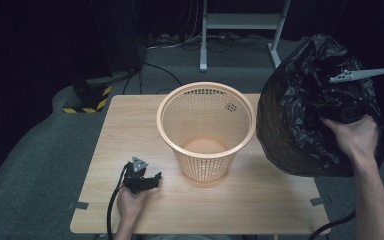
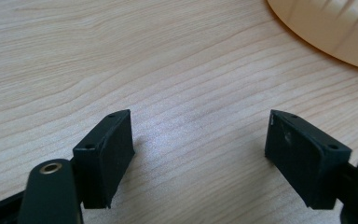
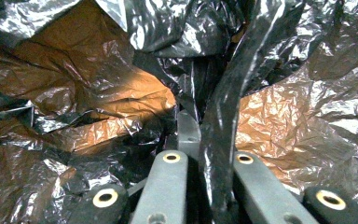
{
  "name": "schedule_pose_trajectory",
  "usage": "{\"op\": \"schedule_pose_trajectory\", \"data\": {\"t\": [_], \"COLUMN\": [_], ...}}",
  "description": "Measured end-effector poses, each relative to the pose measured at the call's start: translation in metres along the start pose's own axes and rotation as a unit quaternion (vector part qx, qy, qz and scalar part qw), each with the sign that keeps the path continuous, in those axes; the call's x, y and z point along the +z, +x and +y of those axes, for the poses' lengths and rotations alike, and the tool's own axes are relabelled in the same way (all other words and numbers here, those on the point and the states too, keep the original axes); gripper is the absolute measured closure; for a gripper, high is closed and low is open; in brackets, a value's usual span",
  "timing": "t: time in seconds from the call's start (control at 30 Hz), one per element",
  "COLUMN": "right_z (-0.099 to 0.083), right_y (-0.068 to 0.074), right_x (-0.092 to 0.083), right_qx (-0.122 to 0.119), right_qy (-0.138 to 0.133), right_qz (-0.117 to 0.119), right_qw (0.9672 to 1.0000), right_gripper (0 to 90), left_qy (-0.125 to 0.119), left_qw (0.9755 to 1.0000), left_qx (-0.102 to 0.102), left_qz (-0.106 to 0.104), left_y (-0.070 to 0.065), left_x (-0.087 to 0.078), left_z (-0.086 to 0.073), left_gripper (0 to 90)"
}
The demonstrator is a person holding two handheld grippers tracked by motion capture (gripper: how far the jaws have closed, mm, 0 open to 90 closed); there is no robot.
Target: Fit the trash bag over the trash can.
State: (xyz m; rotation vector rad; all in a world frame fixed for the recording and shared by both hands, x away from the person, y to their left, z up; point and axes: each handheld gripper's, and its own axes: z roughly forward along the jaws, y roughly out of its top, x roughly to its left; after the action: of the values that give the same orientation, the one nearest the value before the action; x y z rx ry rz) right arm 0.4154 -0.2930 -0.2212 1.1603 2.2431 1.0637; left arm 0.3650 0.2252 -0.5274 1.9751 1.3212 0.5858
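Black plastic bag (image 1: 300, 115) hangs in the air at the right side of the table (image 1: 130, 130), raised off the wood and billowed out large and crumpled. Its lower edge sits just above the table's right edge, and its left flank is near the rim of the basket (image 1: 206, 131) without clearly touching it.

Right gripper (image 3: 205, 154): jaws closed tight on a fold of the bag. The right gripper view shows a strip of black film pinched between the two jaws and running upward, with crinkled plastic all around. In the high view the right hand (image 1: 352, 135) grips the tool against the bag's upper right side.

Left gripper (image 2: 200, 149): jaws wide apart, nothing between them. It rests low over bare wood at the front left of the table, held by the left hand (image 1: 131, 201), well apart from the bag. The left gripper view shows the basket's base at the upper right corner.

Basket: orange mesh, upright at the middle of the table, open top, nothing visible inside.
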Motion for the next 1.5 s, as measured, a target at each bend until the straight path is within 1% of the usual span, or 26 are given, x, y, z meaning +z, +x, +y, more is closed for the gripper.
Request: {"op": "schedule_pose_trajectory", "data": {"t": [0.3,0.43,0.53,0.73,1.07,1.13,1.27,1.5], "right_z": [0.010,0.014,0.021,0.029,0.035,0.036,0.041,0.048], "right_y": [0.004,0.007,0.013,0.021,0.026,0.029,0.035,0.045], "right_x": [-0.007,-0.006,-0.002,0.005,0.011,0.013,0.016,0.027], "right_qx": [-0.004,-0.005,-0.012,-0.020,-0.021,-0.024,-0.027,-0.036], "right_qy": [-0.008,-0.012,-0.011,-0.011,-0.011,-0.010,-0.017,-0.013], "right_qz": [0.007,0.017,0.023,0.033,0.046,0.049,0.060,0.071], "right_qw": [0.9999,0.9998,0.9996,0.9992,0.9986,0.9984,0.9977,0.9967], "right_gripper": [88.7,88.7,88.7,88.7,88.7,88.7,88.7,88.7], "left_qy": [0.000,0.000,0.000,0.000,0.000,0.000,0.000,0.000], "left_qw": [1.0000,1.0000,1.0000,1.0000,1.0000,1.0000,1.0000,1.0000], "left_qx": [-0.001,0.000,-0.001,-0.001,-0.001,-0.001,-0.002,-0.001], "left_qz": [0.000,0.000,0.000,0.000,0.000,0.000,0.000,0.000], "left_y": [0.000,0.000,0.000,0.000,0.000,0.000,0.000,0.000], "left_x": [0.000,0.000,0.000,0.000,0.000,0.000,0.000,0.000], "left_z": [0.000,0.000,0.000,0.000,0.000,0.000,0.000,0.000], "left_gripper": [23.5,23.4,23.5,23.5,23.5,23.5,23.5,23.5]}}
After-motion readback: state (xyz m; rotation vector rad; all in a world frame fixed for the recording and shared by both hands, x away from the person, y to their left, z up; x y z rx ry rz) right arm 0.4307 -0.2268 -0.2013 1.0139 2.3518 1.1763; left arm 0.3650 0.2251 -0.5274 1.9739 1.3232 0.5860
